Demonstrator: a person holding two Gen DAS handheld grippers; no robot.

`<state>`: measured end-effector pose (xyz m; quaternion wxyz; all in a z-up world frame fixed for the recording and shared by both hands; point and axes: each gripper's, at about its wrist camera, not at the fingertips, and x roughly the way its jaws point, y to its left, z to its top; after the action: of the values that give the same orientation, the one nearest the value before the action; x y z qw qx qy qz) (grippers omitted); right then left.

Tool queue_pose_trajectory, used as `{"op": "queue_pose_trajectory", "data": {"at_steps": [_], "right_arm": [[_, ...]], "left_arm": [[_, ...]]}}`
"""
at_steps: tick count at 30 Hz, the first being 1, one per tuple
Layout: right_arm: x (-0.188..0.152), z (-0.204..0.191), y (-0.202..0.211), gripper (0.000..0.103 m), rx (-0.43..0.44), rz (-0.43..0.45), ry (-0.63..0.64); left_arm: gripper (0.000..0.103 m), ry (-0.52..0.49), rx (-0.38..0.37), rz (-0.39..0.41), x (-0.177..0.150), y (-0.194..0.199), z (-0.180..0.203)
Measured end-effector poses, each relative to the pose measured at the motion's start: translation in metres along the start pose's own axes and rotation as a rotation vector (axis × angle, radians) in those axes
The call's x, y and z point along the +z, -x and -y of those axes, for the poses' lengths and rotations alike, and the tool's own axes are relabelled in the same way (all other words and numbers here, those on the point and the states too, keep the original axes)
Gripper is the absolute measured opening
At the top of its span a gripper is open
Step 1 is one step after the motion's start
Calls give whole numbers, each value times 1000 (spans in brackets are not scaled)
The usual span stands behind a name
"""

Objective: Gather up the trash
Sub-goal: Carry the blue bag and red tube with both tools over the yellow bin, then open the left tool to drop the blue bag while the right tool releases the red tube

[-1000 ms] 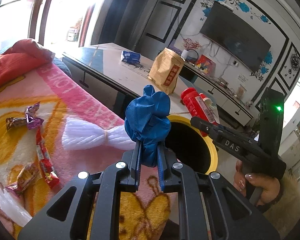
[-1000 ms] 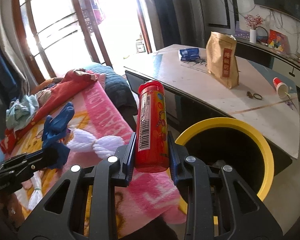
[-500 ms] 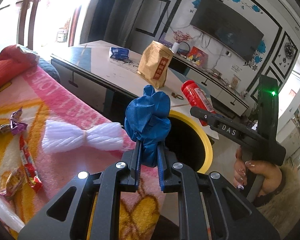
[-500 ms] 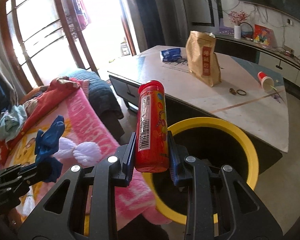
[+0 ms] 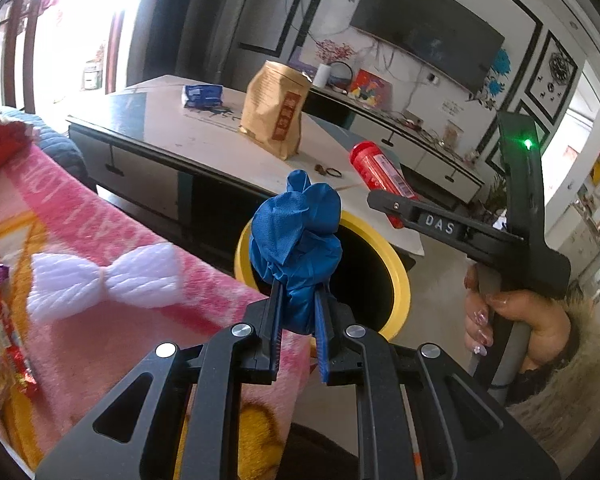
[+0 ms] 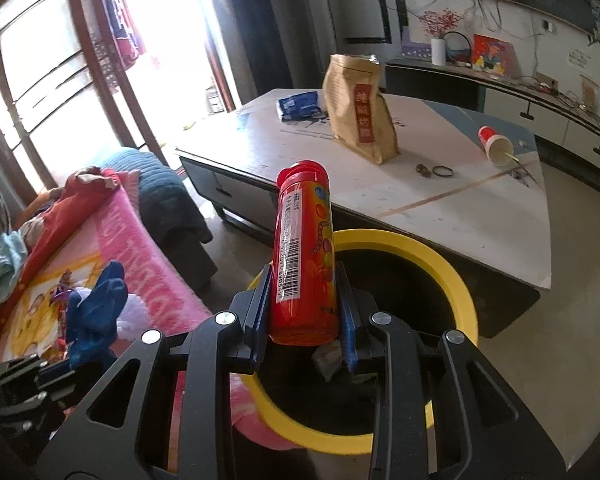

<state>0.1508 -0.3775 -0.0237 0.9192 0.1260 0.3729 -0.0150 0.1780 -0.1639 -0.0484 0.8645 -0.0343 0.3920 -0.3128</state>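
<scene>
The bin (image 6: 456, 280) stands between the bed (image 6: 120, 232) at nine o'clock and the table (image 6: 440, 200) at twelve; a paper bag (image 6: 358, 108) and cup (image 6: 496, 146) sit on the table.

Low white coffee table (image 6: 420, 184) at the centre of the room, dark drawers along its side. Behind the table – a long media cabinet (image 5: 412, 140) against a white wall, dark television (image 5: 424, 28) above it, blue flower decals around the screen. Left of the table – tall brown-framed windows (image 6: 40, 92), glaring with daylight, beside dark curtains. In front of the table, a couch under a pink blanket (image 6: 128, 252). Pale bare floor (image 6: 572, 360) to the table's right.
</scene>
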Motion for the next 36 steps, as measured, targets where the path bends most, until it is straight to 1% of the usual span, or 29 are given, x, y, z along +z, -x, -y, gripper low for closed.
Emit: {"op": "queue_pose_trajectory", "data": {"at_steps": [9,17,26,31,33,34,35,36], "right_arm": [[1,18,-5,22,-39,-4,-18],[0,36,-12,22,-68,-22,-49],[-2,51,-23,22,-78,-70,-81],[-7,56,-34,22,-75,-119,-105],[-10,57,-36,22,-71,-134,-118],[-10,58,-37,23,-70,-137,-122],[-11,59,-37,23,-74,-139,-128],[-12,61,-37,31,-79,-138,-133]], "left_arm": [[13,-37,-10,-25,4,-24,16],[13,-65,-8,-69,8,-52,24],[13,-72,-6,-102,8,-75,33],[14,-58,0,-128,5,-89,33],[14,-56,6,-134,5,-94,33],[16,-58,9,-137,5,-96,32],[22,-57,10,-139,5,-97,31],[27,-55,14,-138,6,-99,31]]}}
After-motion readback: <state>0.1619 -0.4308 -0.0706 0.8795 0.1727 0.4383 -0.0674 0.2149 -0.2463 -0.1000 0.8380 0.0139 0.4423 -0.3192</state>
